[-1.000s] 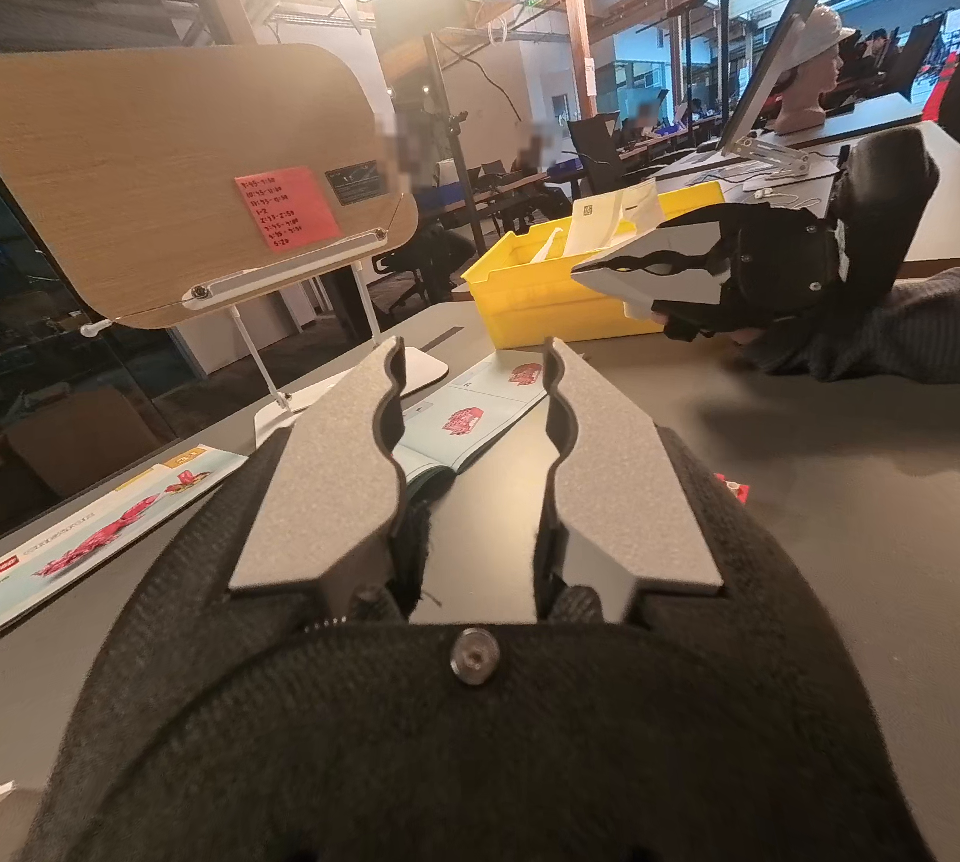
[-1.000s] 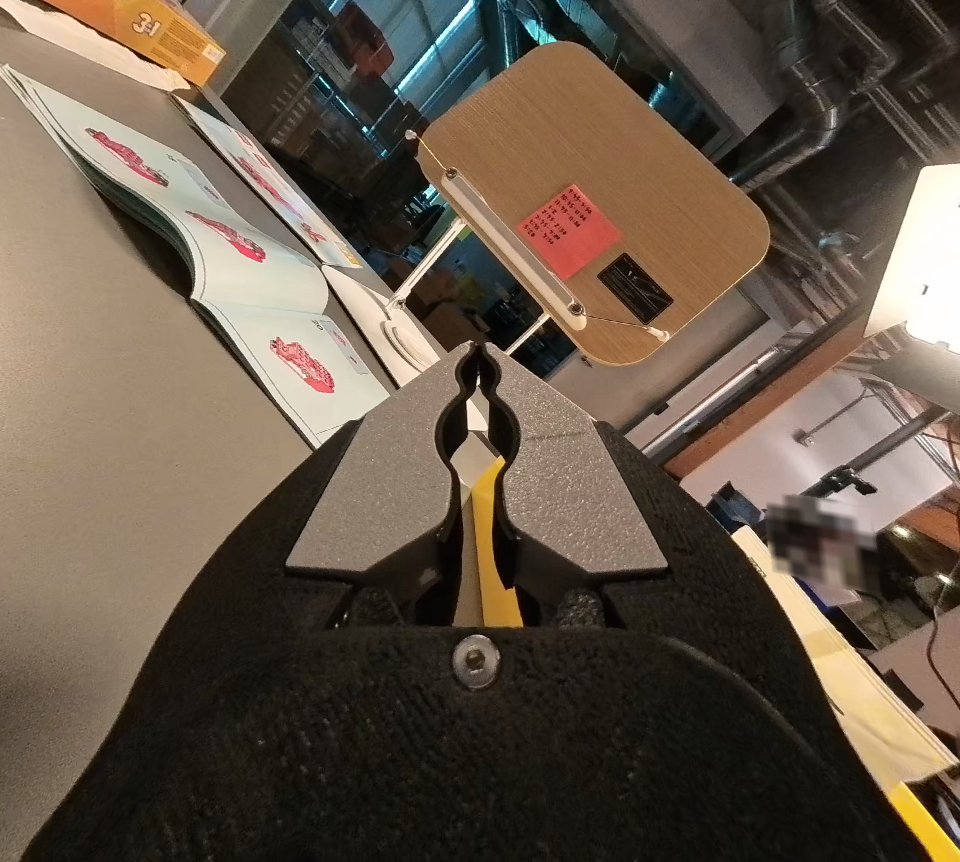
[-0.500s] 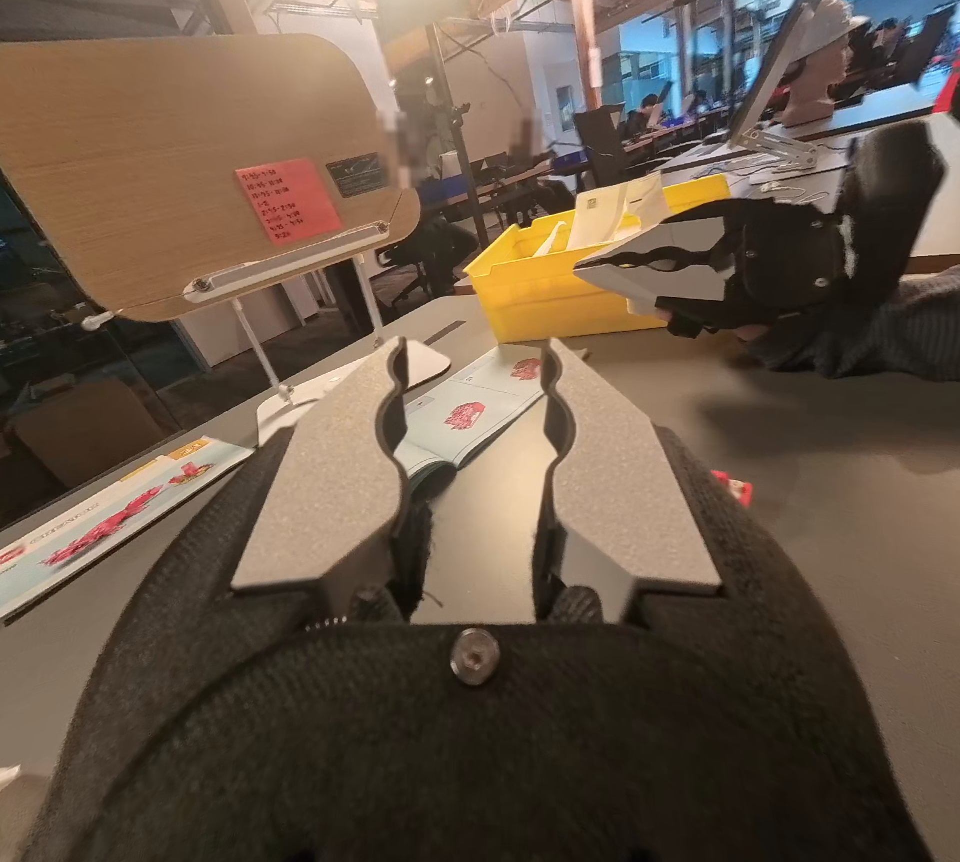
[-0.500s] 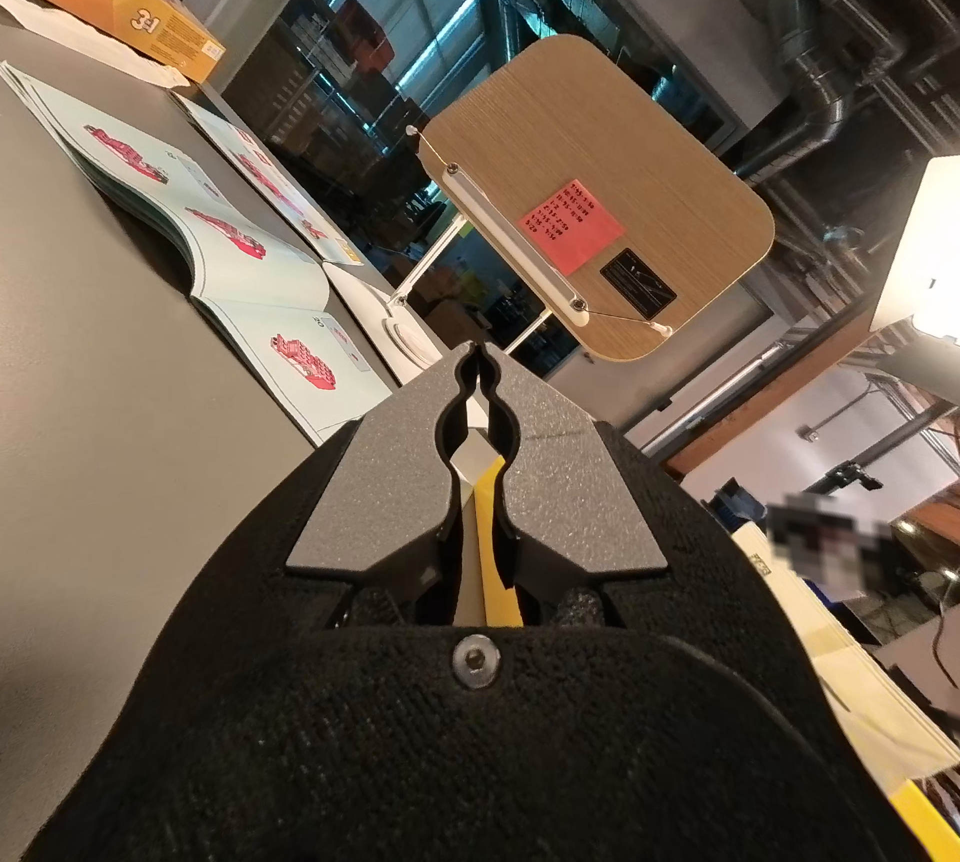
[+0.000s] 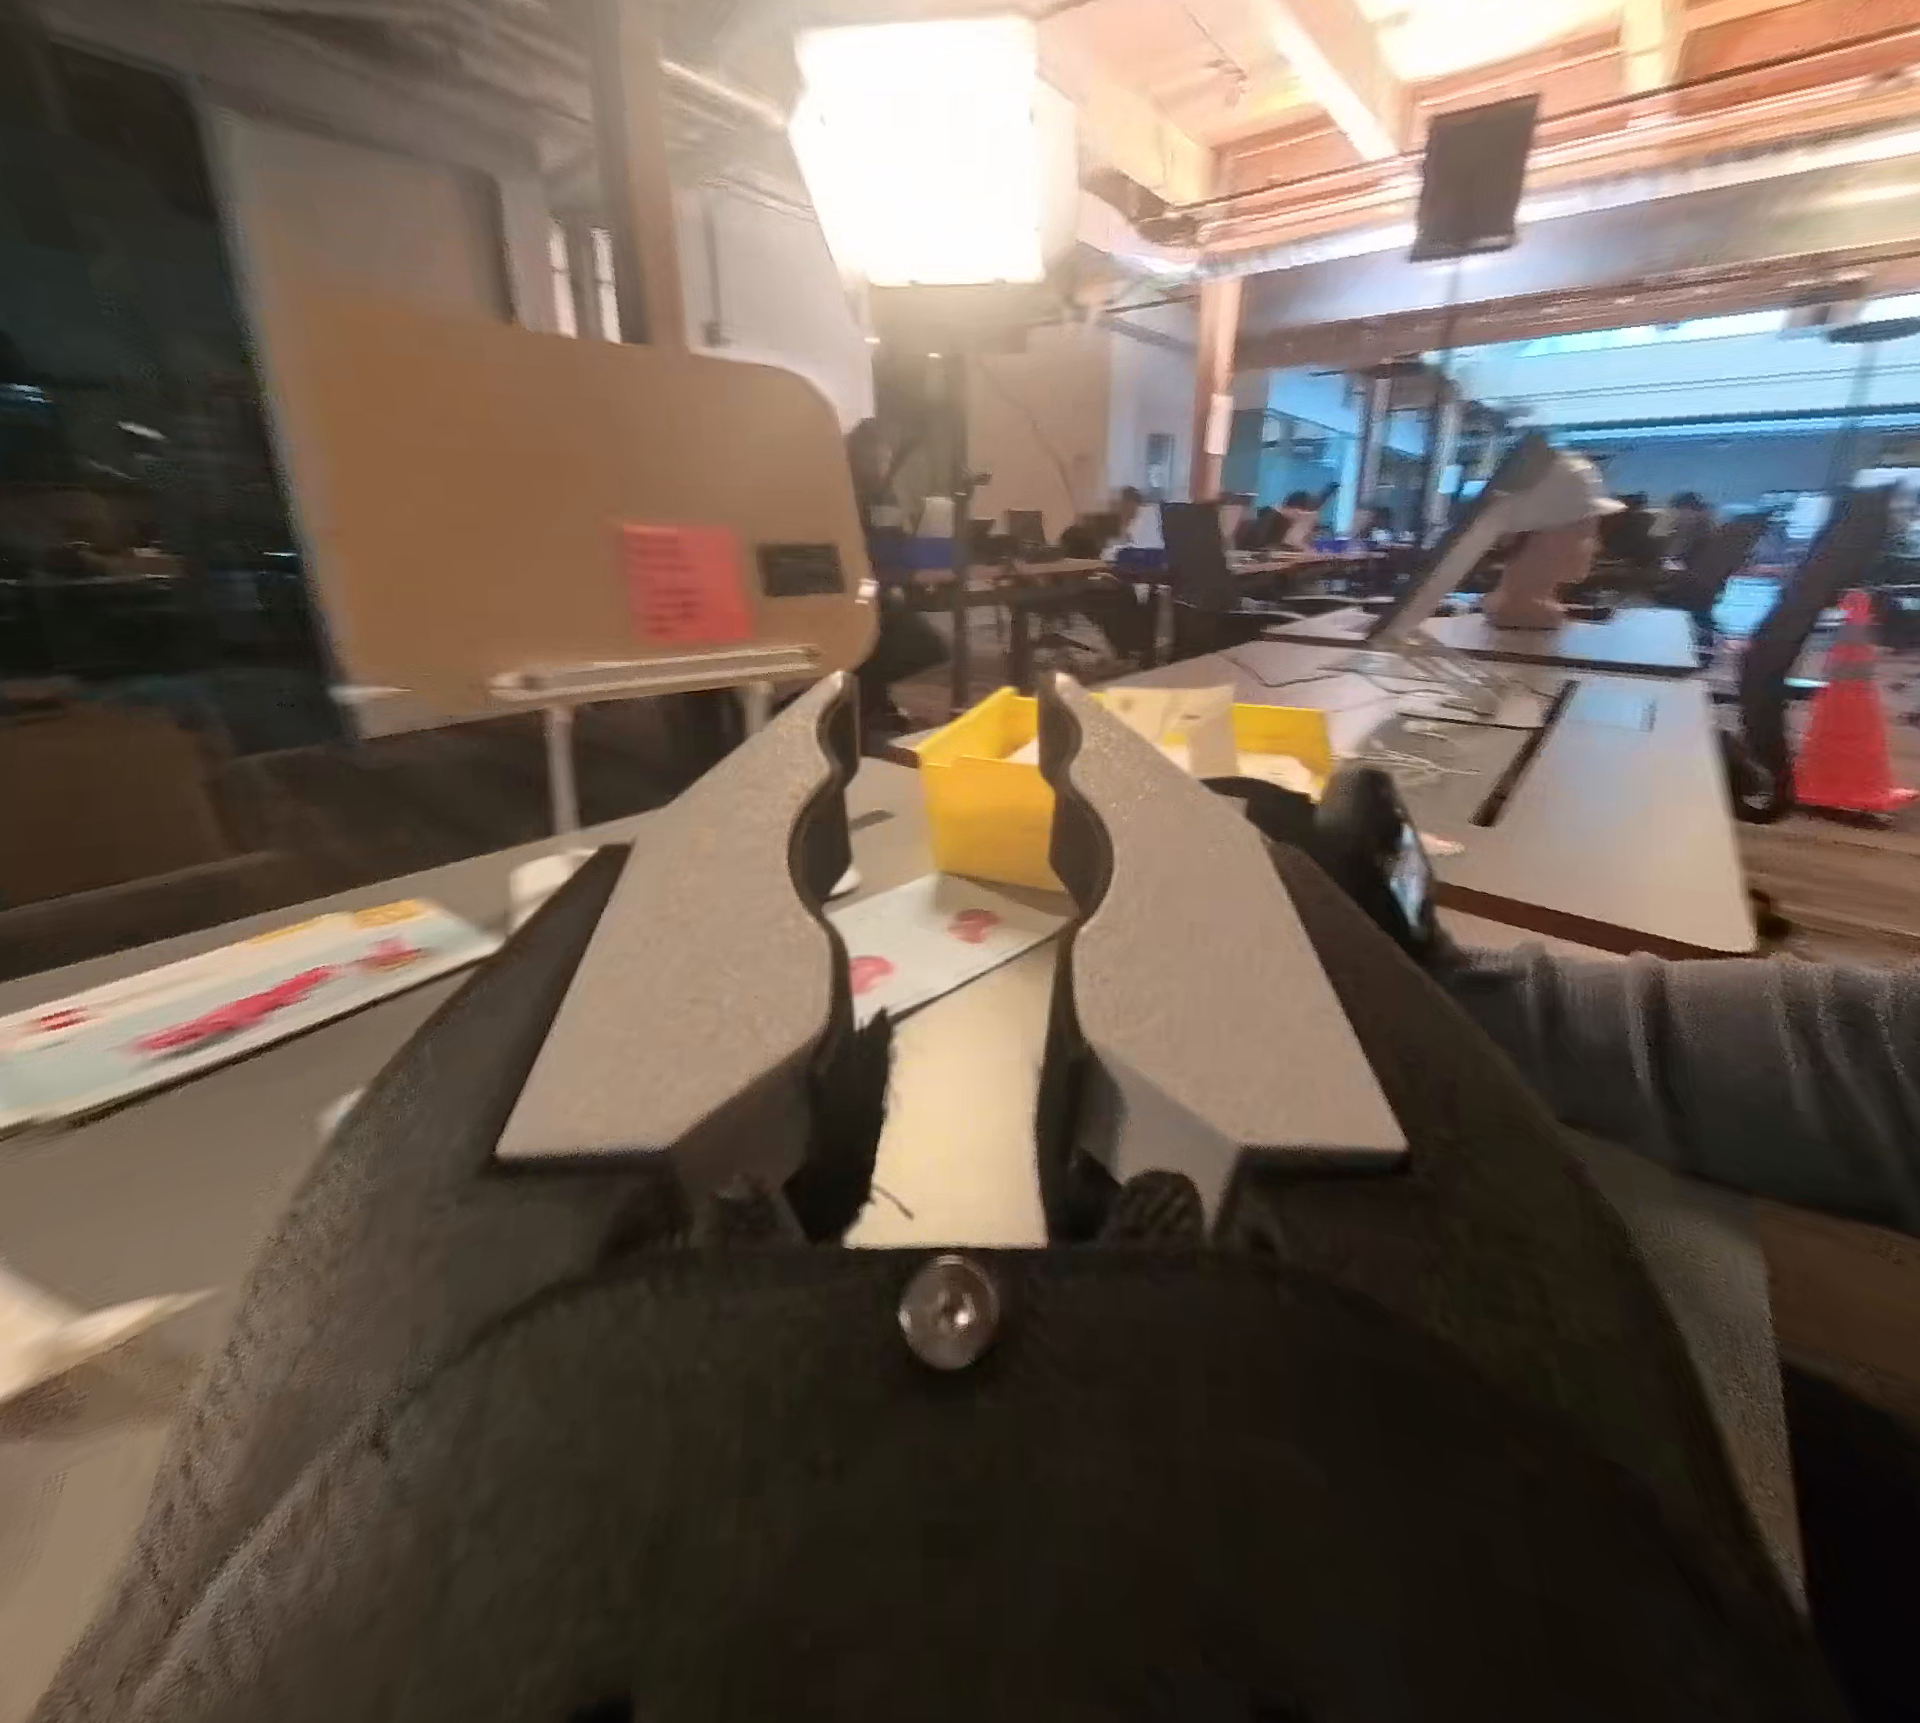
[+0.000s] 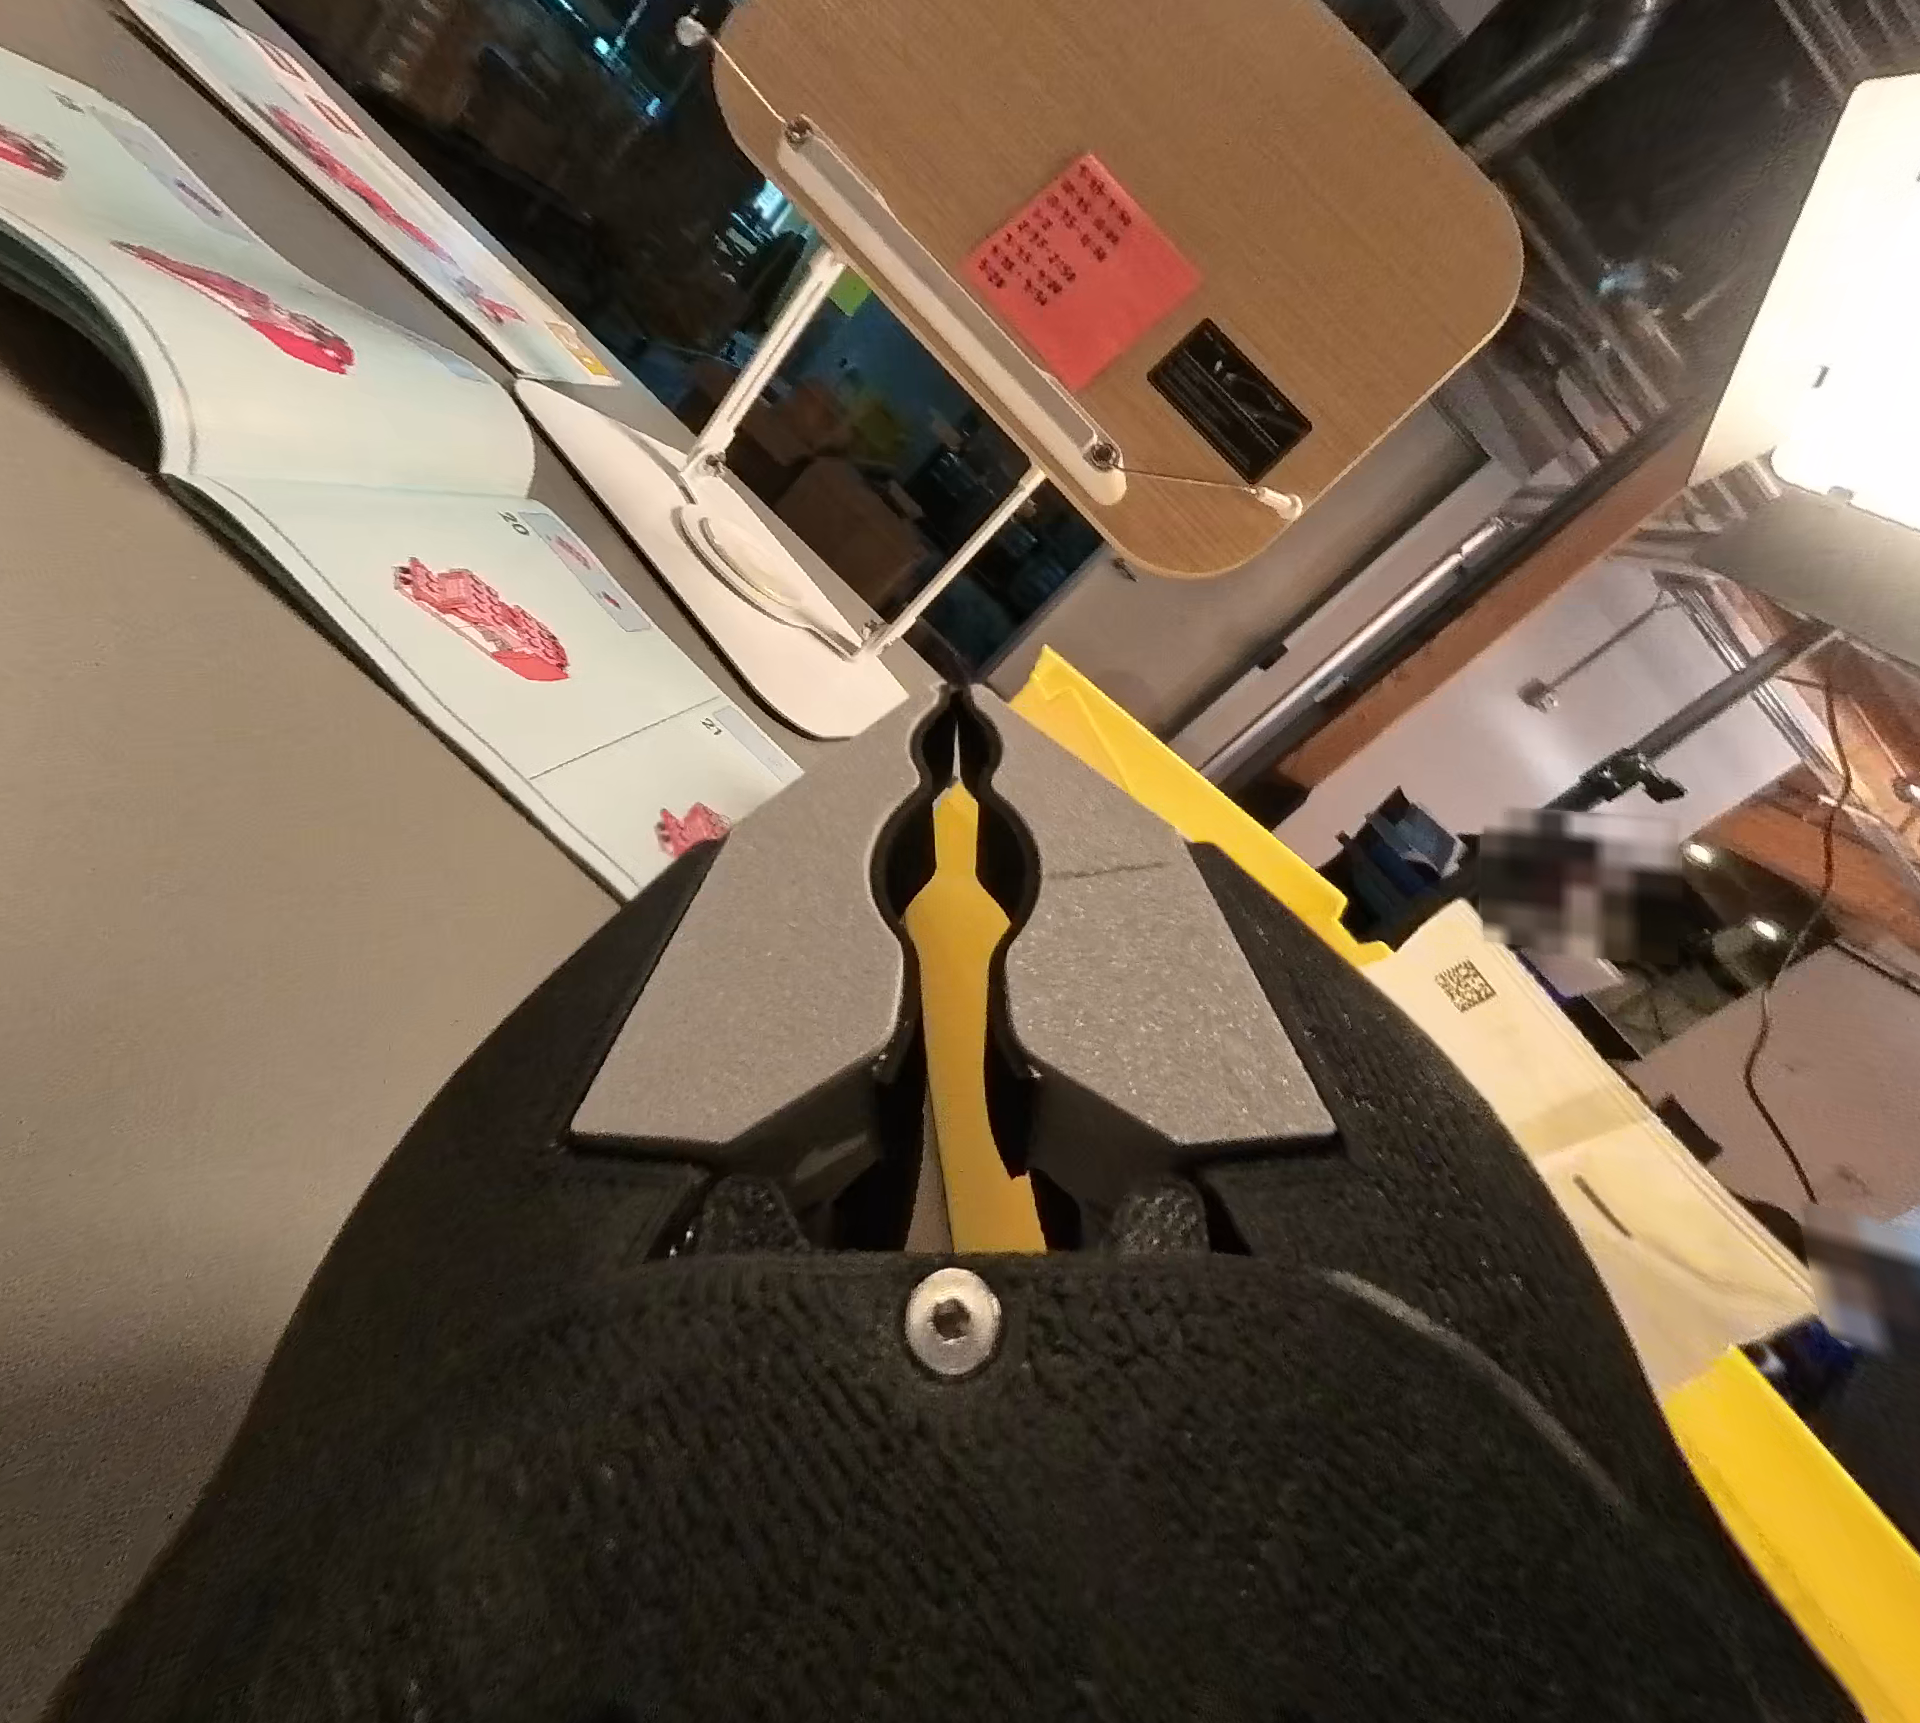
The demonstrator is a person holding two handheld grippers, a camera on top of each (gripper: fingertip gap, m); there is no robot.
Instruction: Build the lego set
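Left tongs (image 5: 945, 717) apart over the grey table (image 5: 935, 1123) (yellow bin (image 5: 987, 826) beyond), right tongs (image 6: 958, 699) together, nothing between them.

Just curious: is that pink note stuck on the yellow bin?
No, the pink note sits on the tilted wooden board, not on the yellow bin.
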